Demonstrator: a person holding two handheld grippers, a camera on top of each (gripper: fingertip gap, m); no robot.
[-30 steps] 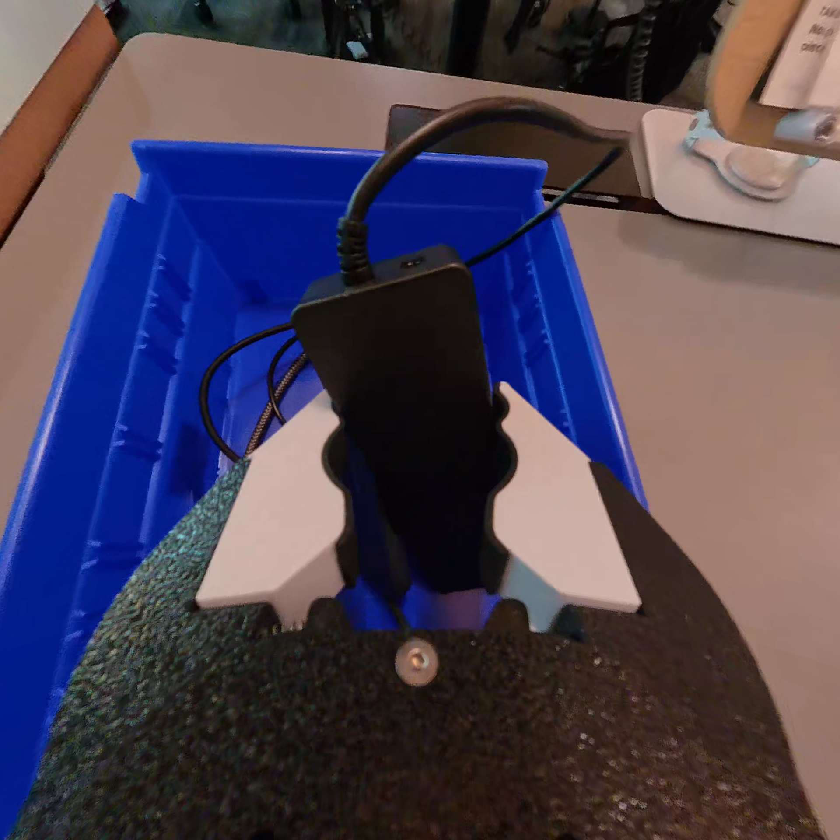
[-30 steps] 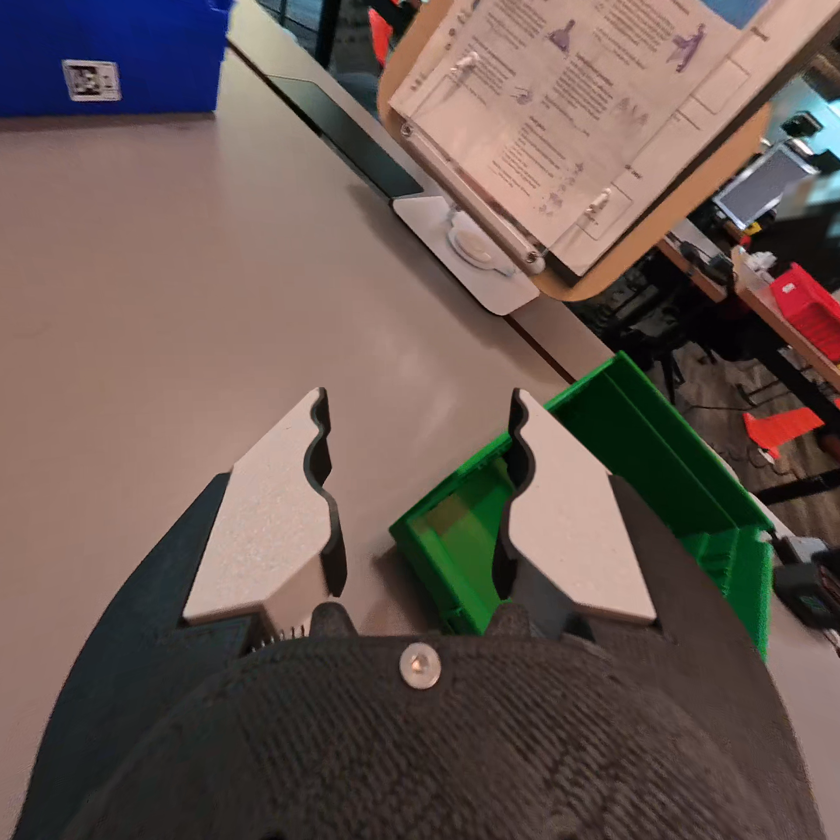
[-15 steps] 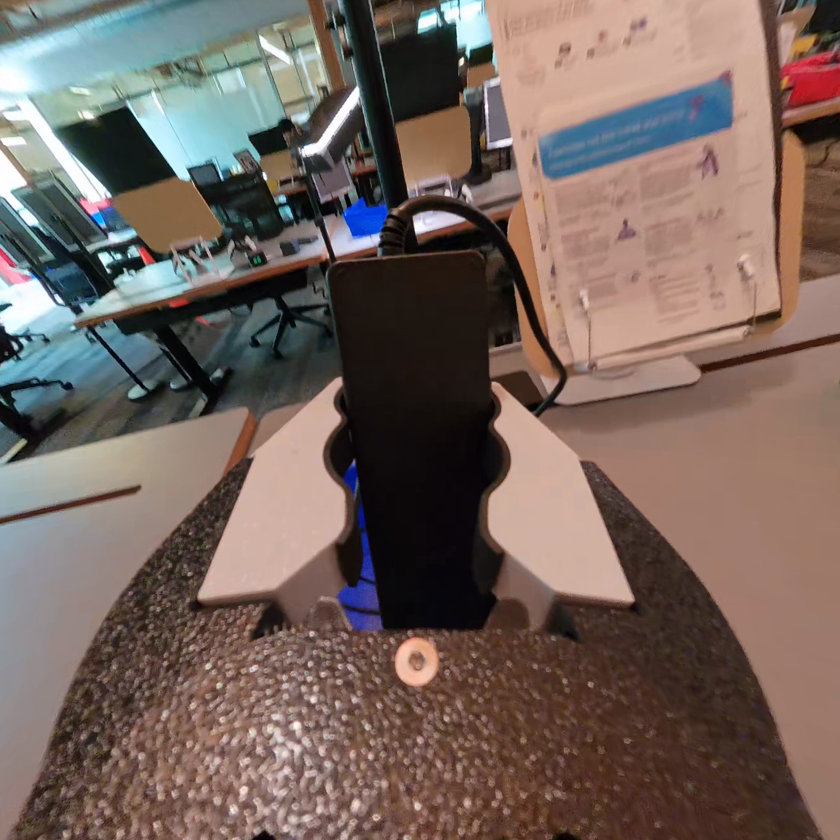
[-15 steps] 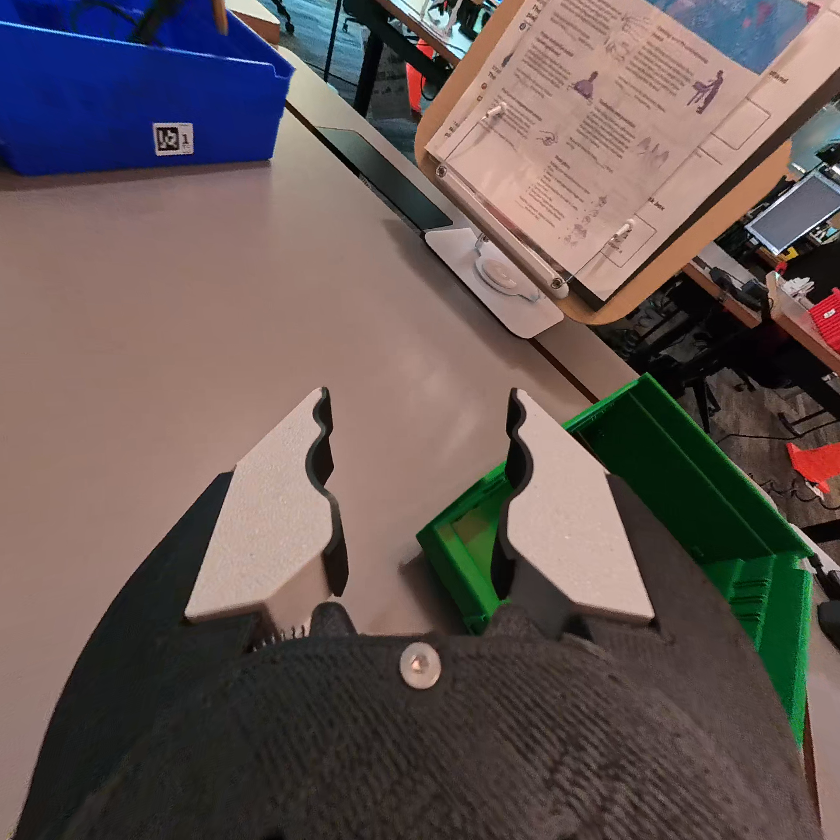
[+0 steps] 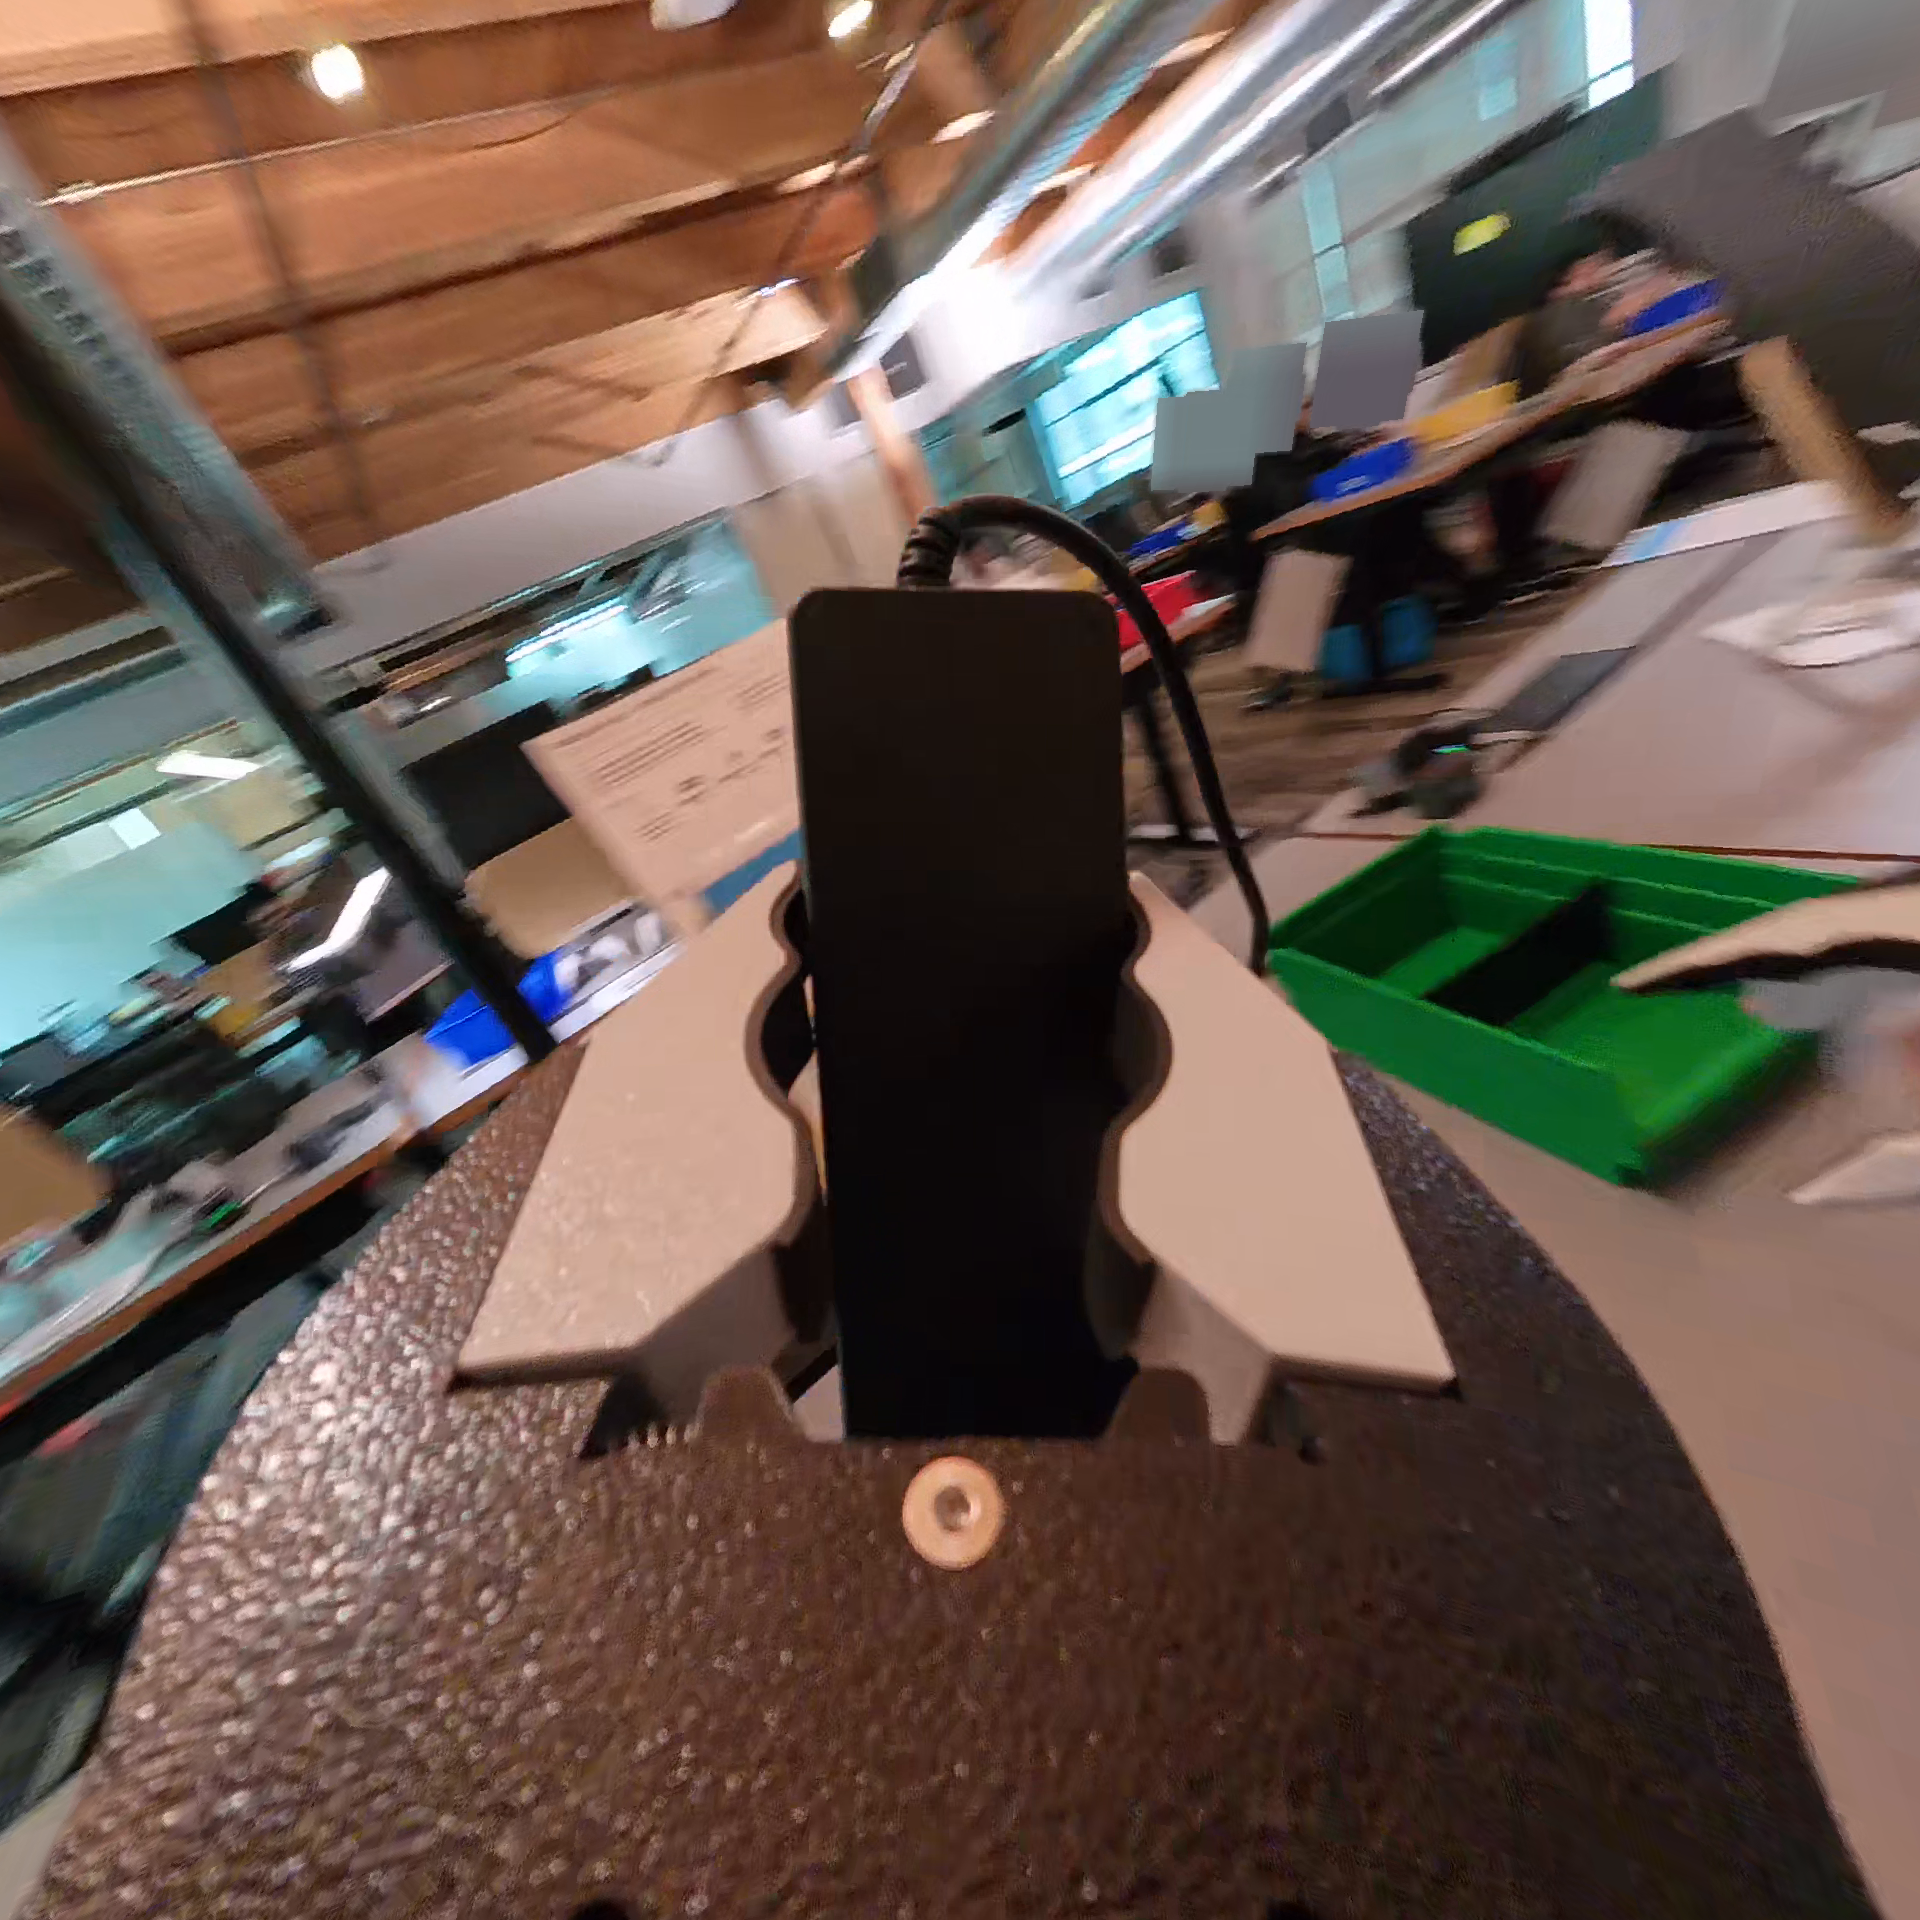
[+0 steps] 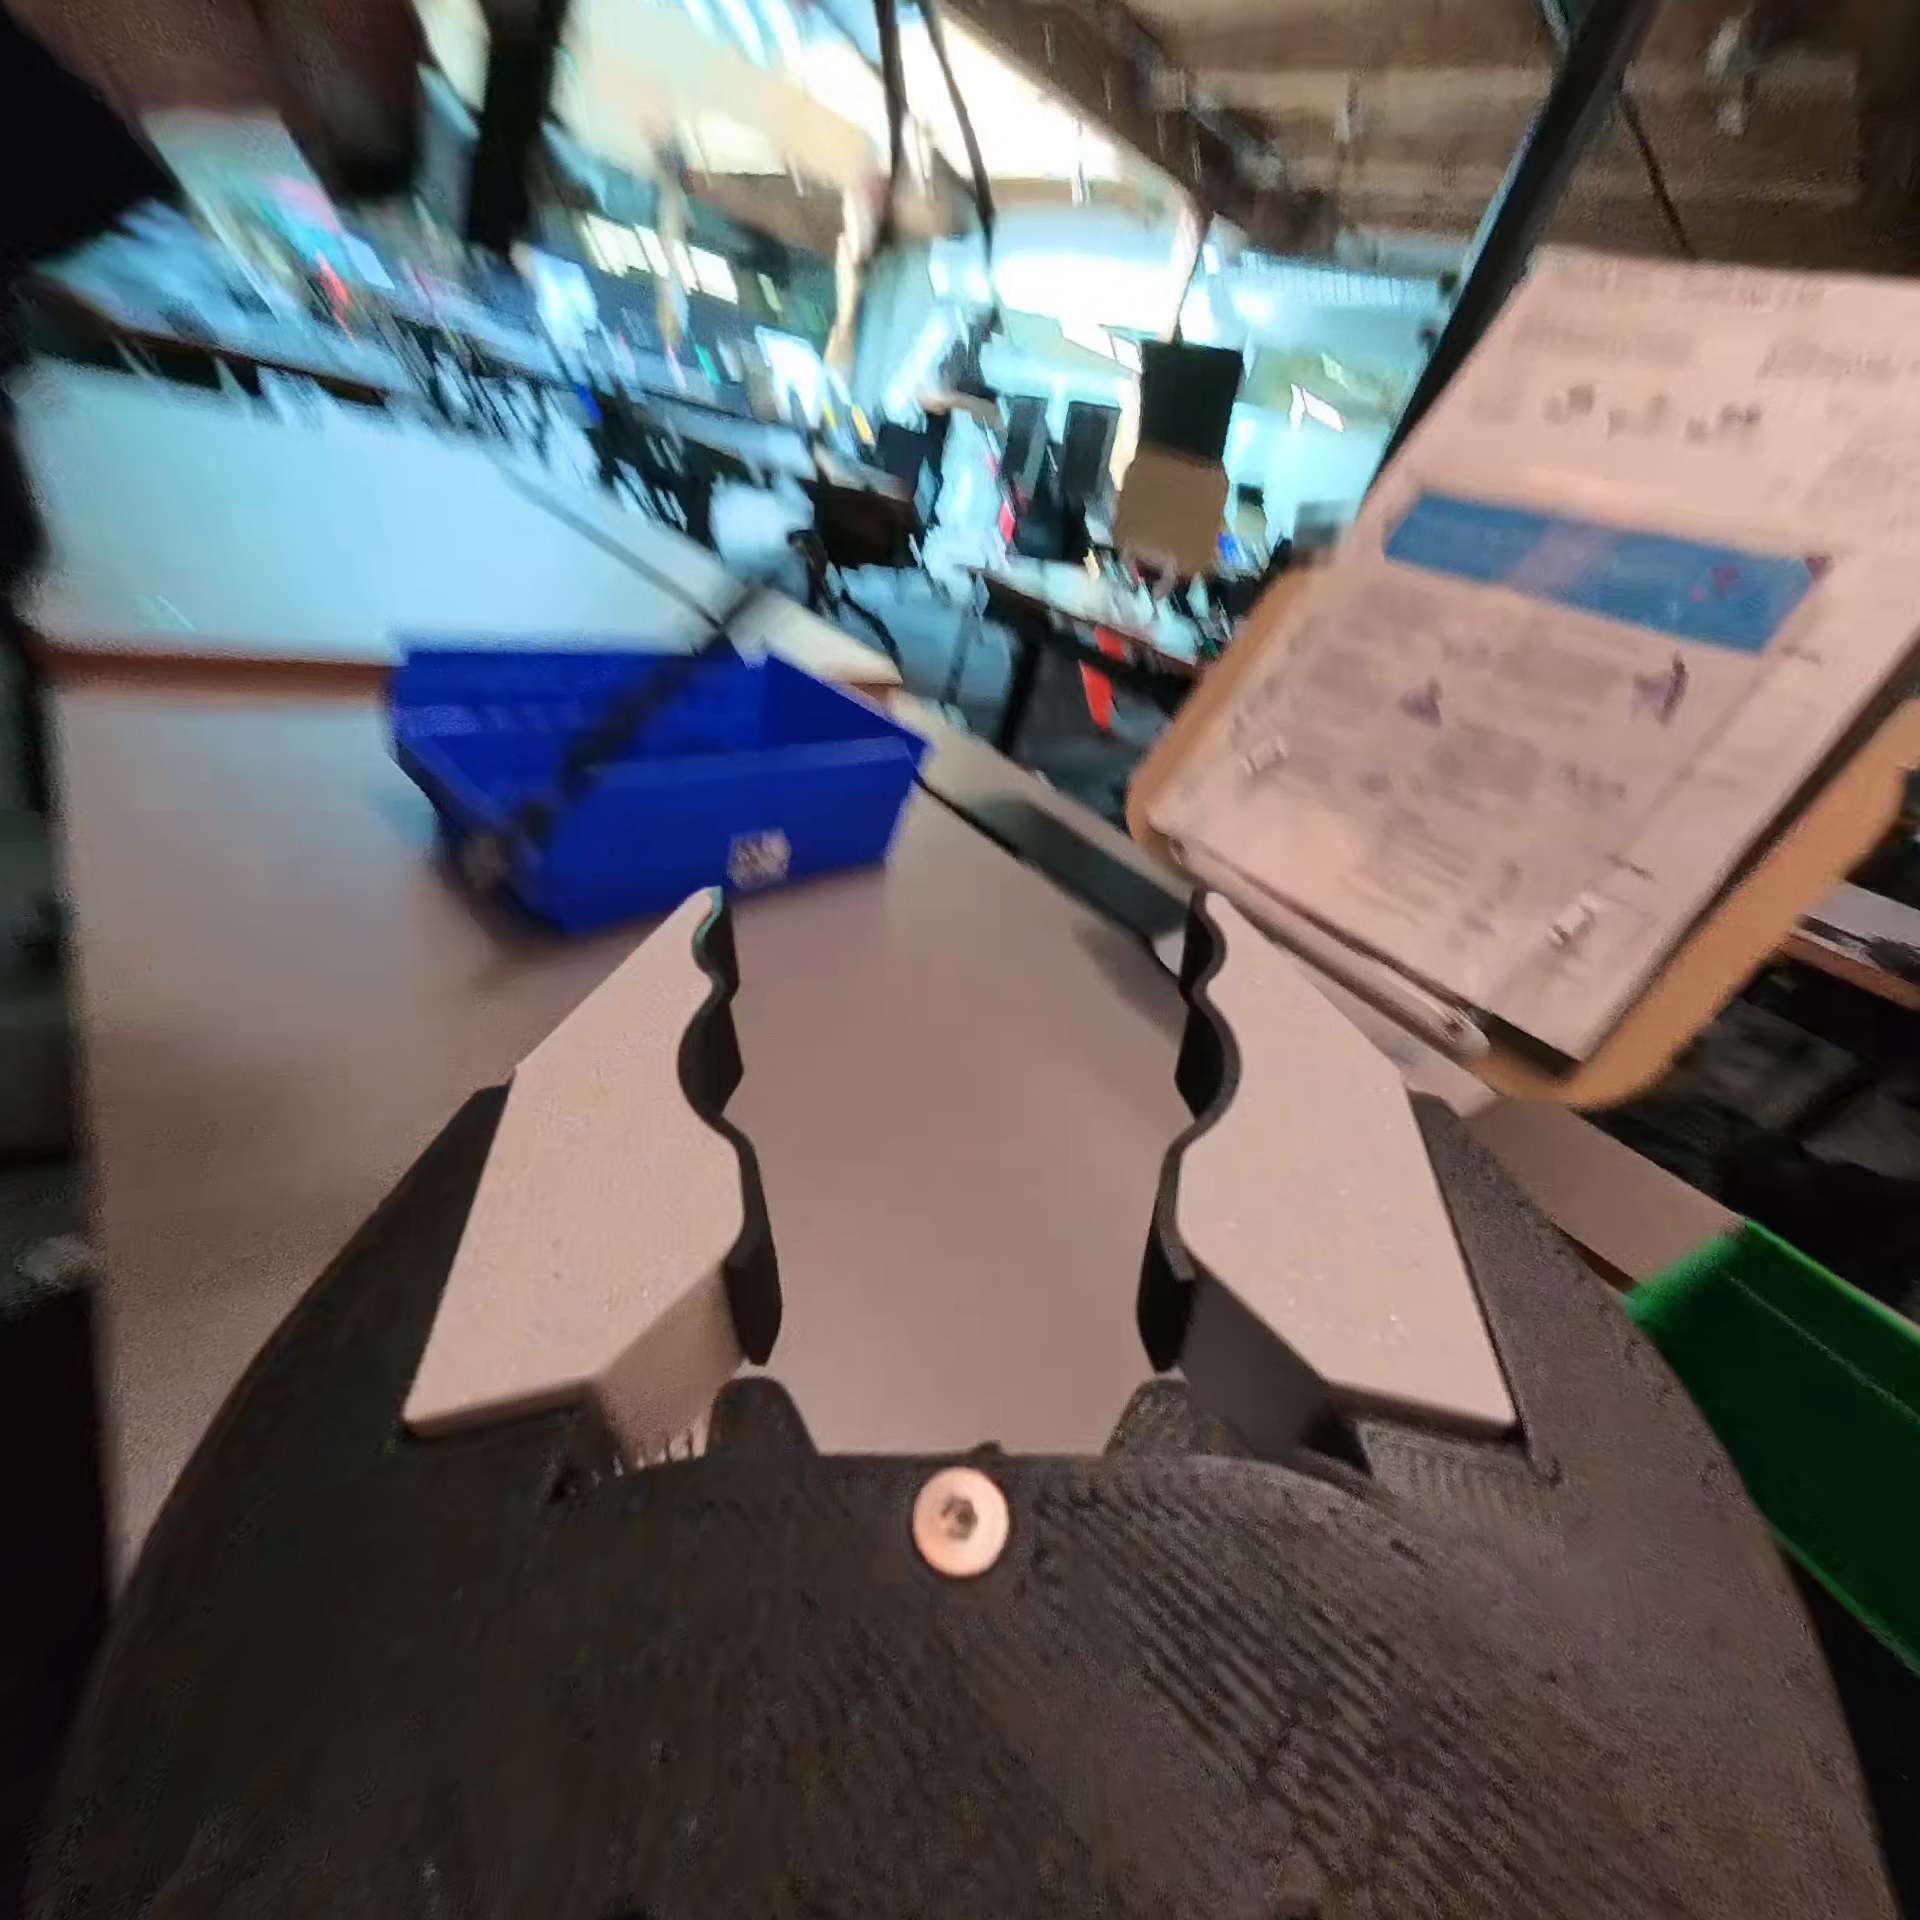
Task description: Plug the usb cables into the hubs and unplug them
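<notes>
Left gripper pinches hub upright above table; right gripper spread, empty; we judge: set hub flat near green bin, keep cord slack

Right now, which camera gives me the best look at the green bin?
The left wrist view: the green bin sits open on the table, its inside and a black divider visible past the held USB hub. The right wrist view catches only a green corner at its right edge.
</notes>
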